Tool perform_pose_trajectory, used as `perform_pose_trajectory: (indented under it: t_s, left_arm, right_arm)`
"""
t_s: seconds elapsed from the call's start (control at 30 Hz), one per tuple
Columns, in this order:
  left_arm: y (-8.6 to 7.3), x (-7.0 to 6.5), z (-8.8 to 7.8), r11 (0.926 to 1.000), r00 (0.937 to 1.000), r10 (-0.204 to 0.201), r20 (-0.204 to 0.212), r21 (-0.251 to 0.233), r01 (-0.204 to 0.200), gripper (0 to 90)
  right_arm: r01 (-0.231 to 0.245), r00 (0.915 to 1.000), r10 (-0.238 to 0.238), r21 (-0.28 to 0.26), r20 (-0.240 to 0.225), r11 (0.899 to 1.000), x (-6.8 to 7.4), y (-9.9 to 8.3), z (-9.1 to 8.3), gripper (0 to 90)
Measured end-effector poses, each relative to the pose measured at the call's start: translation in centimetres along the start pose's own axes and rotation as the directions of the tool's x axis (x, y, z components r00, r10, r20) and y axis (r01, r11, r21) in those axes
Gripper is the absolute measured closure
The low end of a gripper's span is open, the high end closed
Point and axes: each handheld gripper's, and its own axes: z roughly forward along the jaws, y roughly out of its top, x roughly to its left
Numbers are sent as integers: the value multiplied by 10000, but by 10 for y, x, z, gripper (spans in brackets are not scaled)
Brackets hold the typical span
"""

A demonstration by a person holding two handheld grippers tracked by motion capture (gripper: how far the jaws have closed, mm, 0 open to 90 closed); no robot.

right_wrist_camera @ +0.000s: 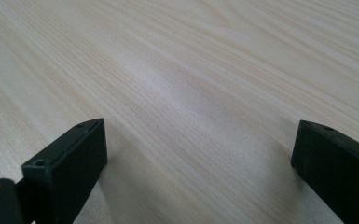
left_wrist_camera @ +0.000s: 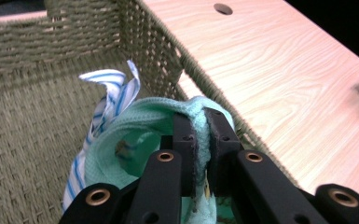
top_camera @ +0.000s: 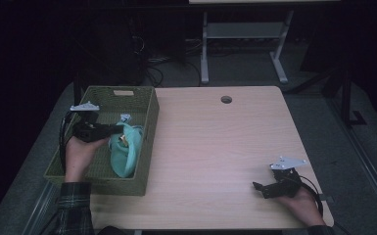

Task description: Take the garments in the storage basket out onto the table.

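A mint-green cloth (top_camera: 125, 149) hangs inside the woven olive basket (top_camera: 147, 161) at the table's left side. My left gripper (top_camera: 119, 129) is shut on a fold of that green cloth (left_wrist_camera: 121, 140), which drapes over and between the black jaws of the left gripper (left_wrist_camera: 202, 140). A white cloth with blue stripes (left_wrist_camera: 112, 91) lies bunched against the green one, its tip poking up behind it (top_camera: 126, 117). Near the table's front right corner my right gripper (top_camera: 260, 188) rests low over the wood. Its jaws stand wide apart with bare tabletop between them (right_wrist_camera: 198, 140).
The basket's wall (left_wrist_camera: 168, 51) runs beside the green cloth. The light wooden table (top_camera: 215, 147) has a round cable hole (top_camera: 226, 99) near its far edge. Beyond the table stand a white desk frame (top_camera: 245, 34) and dark floor.
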Motion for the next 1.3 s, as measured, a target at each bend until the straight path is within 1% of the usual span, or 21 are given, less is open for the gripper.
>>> perform_pose_trajectory:
  t_s: [0.1,0.17,0.27,0.3,0.43,0.5,0.53,0.57,0.63,0.67,0.7,0.73,0.77,0.87,0.9,1.03,1.17,1.2,1.23,1.27,1.3]
  left_arm:
    - [4,-1,-2,9999,9999,124,62,-38,-124,835]
    - [9,-4,-6,9995,9998,170,143,-254,-166,835]
    - [12,-5,-7,9992,9996,281,96,-287,-278,835]
    - [17,-7,-10,9988,9992,388,117,-319,-384,835]
    - [25,-11,-17,9975,9985,534,144,-463,-527,835]
    - [31,-13,-21,9962,9978,601,261,-654,-583,837]
    - [35,-15,-25,9952,9971,696,292,-716,-674,838]
    - [35,-15,-25,9952,9971,696,292,-716,-674,838]
    - [43,-20,-30,9932,9961,828,314,-850,-799,838]
    - [43,-20,-30,9932,9961,828,314,-850,-799,838]
    - [45,-21,-32,9925,9952,920,330,-839,-890,838]
    - [47,-23,-34,9920,9951,927,343,-888,-893,838]
    - [51,-25,-36,9904,9941,1021,377,-972,-980,838]
    - [54,-27,-39,9892,9932,1086,422,-1033,-1038,838]
    - [59,-30,-42,9877,9921,1165,474,-1106,-1107,838]
    - [67,-34,-47,9848,9903,1249,601,-1286,-1164,838]
    - [76,-42,-51,9801,9863,1525,633,-1379,-1427,838]
    - [76,-42,-51,9801,9863,1525,633,-1379,-1427,838]
    - [81,-46,-52,9779,9843,1616,705,-1452,-1501,838]
    - [81,-46,-52,9779,9843,1616,705,-1452,-1501,838]
    - [84,-49,-52,9763,9824,1703,768,-1479,-1577,838]
  right_arm:
    - [8,10000,-8,-4,5,10000,0,0,0,31]
    - [2,10000,-2,-4,3,10000,0,0,0,31]
    - [2,10000,-2,-5,12,10000,0,0,0,31]
    - [-10,10000,10,2,15,10000,0,0,0,31]
    - [-49,10000,49,27,-1,10000,0,0,0,31]
    - [-47,10000,47,24,2,10000,0,0,0,31]
    - [-40,10000,40,24,3,10000,0,0,0,31]
    - [-40,10000,40,24,3,10000,0,0,0,31]
    - [-18,10000,18,30,8,10000,0,0,0,31]
    - [-18,10000,18,30,8,10000,0,0,0,31]
    - [-25,10000,25,7,6,10000,0,0,0,31]
    - [-14,10000,14,25,12,10000,0,0,0,31]
    - [-24,10000,24,31,7,10000,0,0,0,31]
    - [-36,10000,36,23,8,10000,0,0,0,31]
    - [-23,10000,23,26,10,10000,0,0,0,31]
    - [-25,10000,25,27,10,10000,0,0,0,31]
    - [-30,10000,30,24,7,10000,0,0,0,31]
    - [-30,10000,30,24,7,10000,0,0,0,31]
    - [-43,10000,43,17,4,10000,0,0,0,31]
    - [-43,10000,43,17,4,10000,0,0,0,31]
    - [-20,10000,20,25,10,10000,0,0,0,31]
